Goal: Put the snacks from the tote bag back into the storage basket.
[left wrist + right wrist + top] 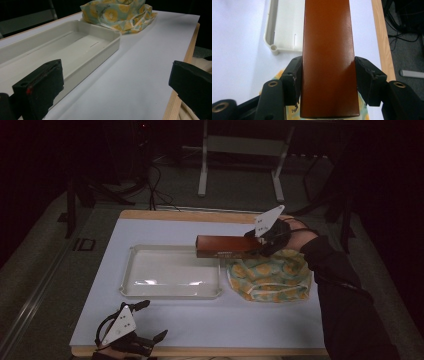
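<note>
High view: apparently bare white tray (131, 270).

Right gripper (328, 82): 2 black jaws with chipped pads, brass-ringed screw holes behind them, white three-cornered plate on top. Left gripper (131, 330): same black build, looped black cable beside its plate. Black sleeve (345, 305) worn.

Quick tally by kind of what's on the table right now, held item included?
Brown box, held in the right claw: 1
White tray: 1
Yellow patterned cloth: 1
Total: 3
</note>
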